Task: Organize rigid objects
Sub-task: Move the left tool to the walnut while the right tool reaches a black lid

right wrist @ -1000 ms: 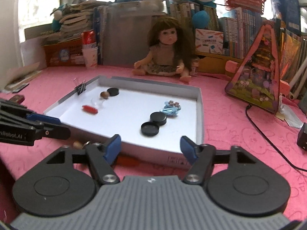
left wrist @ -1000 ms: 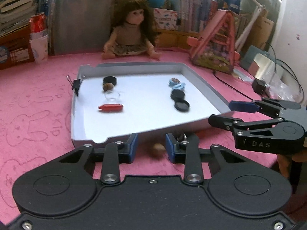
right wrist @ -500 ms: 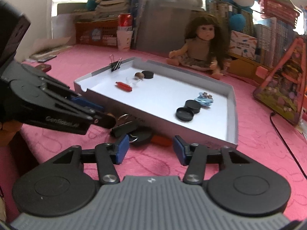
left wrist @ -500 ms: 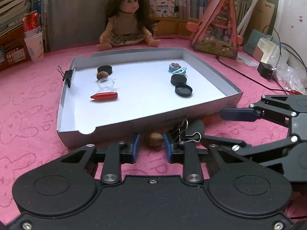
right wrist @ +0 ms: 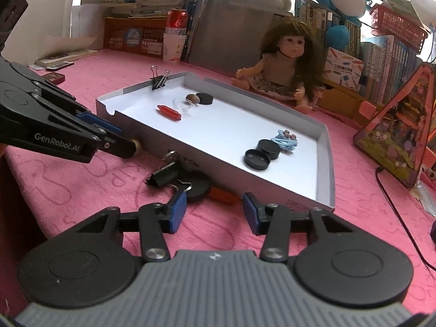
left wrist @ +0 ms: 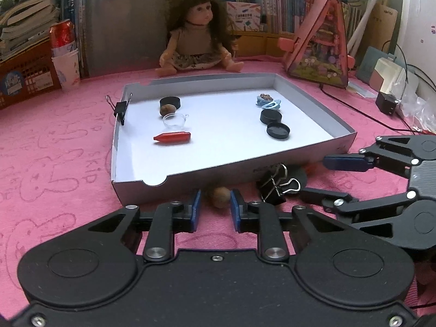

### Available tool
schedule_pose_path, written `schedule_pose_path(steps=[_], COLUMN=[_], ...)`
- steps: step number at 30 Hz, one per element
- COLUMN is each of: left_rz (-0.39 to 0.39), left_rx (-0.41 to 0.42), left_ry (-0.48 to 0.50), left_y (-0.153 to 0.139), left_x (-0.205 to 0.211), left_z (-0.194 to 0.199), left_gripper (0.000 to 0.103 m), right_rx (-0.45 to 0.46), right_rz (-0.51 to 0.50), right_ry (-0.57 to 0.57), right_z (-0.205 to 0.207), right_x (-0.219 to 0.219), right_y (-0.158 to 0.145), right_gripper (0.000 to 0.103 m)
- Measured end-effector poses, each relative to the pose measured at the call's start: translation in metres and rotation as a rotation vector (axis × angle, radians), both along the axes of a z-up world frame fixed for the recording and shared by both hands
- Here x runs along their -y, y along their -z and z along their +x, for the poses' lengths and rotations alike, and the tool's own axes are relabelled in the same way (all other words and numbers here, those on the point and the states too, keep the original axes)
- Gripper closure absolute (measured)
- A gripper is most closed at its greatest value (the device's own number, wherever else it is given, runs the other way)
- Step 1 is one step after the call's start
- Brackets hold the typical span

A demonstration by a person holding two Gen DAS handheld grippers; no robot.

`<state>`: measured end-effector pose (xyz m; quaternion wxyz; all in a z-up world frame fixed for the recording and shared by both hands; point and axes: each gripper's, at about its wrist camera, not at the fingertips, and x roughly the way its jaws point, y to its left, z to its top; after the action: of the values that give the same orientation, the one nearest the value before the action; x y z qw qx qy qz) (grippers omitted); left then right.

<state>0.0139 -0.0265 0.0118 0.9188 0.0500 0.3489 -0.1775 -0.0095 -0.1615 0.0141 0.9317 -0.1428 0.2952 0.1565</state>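
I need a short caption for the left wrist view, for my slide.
Left gripper fingers closing on a brown nut in front of the white tray, right gripper nearby.

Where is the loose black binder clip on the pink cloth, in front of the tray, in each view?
Left wrist view: binder clip lies low, right of centre, beside the left claw.
Right wrist view: binder clip lies left of centre, beyond the right claw.
Shared landmark: the tray's front wall, just behind the clip.
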Motion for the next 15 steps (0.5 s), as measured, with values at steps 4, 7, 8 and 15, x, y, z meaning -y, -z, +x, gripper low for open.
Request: schedule_pose_path(steps=[4, 7, 8, 15], left_rz=[0.000, -0.003, -0.004, -0.009], left_rx=[0.003, 0.003, 0.003, -0.009], left_ry=[-0.004, -0.008, -0.009, -0.001], left_y=[0.002, 0.003, 0.003, 0.010], left_x=[0.000, 0.001, 0.001, 0.006], left_z=[0.000, 0.001, 0.001, 0.002], left_gripper=[0.079, 0.077, 0.077, 0.077], right_rx=[0.015, 0.023, 0.026, 0.045], right_rz=[-0.028, -0.013, -0.011, -0.012], right_ry=[-0.019, -0.012, -0.010, -0.024], right_z=[0.003, 0.006, 0.007, 0.005], right_x=[-0.014, -0.020, -0.021, -0.029], right_y=[0.004, 0.005, 0.005, 0.008], right_gripper=[0.049, 0.055, 0.057, 0.062])
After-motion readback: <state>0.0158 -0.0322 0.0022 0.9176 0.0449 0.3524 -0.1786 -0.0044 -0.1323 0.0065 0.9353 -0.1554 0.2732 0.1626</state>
